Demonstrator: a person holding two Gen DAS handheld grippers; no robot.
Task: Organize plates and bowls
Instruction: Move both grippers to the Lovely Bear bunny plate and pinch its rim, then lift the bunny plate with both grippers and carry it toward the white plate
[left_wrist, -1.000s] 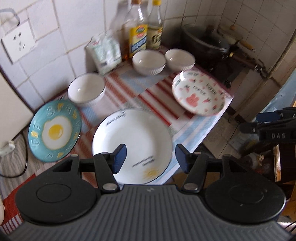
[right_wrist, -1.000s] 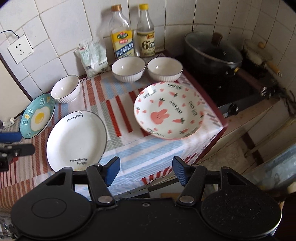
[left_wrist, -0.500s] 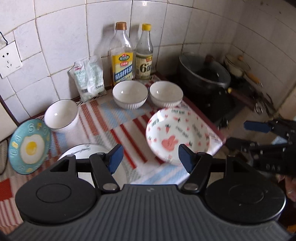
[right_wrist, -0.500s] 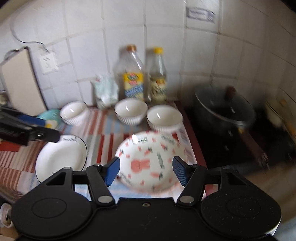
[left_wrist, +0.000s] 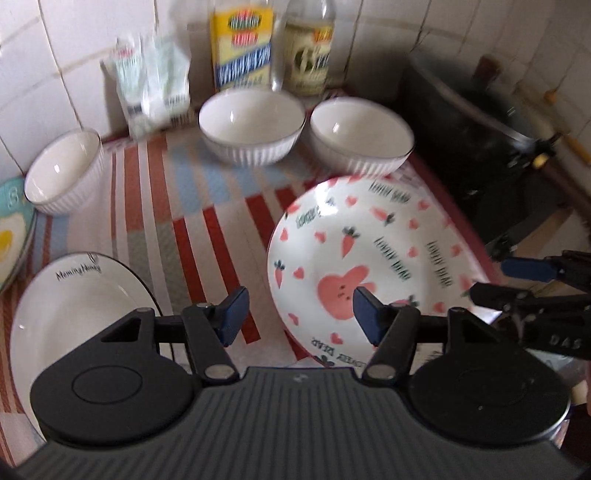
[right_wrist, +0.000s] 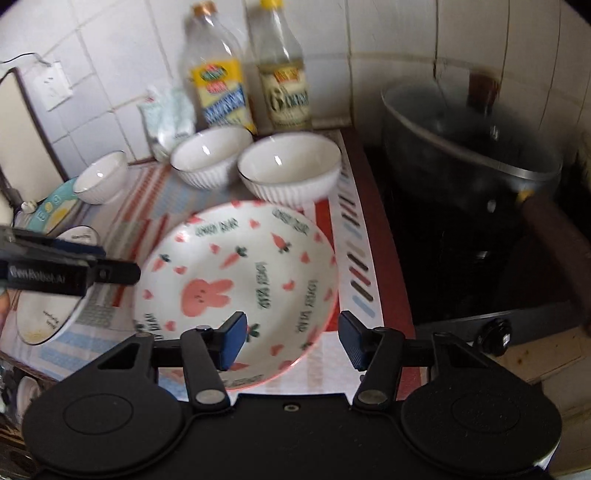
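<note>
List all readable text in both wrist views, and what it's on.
"Morning Honey": white plate, on its rim.
"LOVELY BEAR": bunny plate, repeated round the rim, partly blurred.
"GenRobot.AI": left gripper, on its side.
"DAS": right gripper, on its body.
"6": right bottle label; the rest is blurred.
Yellow bottle, packet, egg plate: unreadable.

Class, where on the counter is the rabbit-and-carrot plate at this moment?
In the right wrist view the rabbit plate lies on the striped cloth near its stove-side edge, just in front of two white bowls.
</note>
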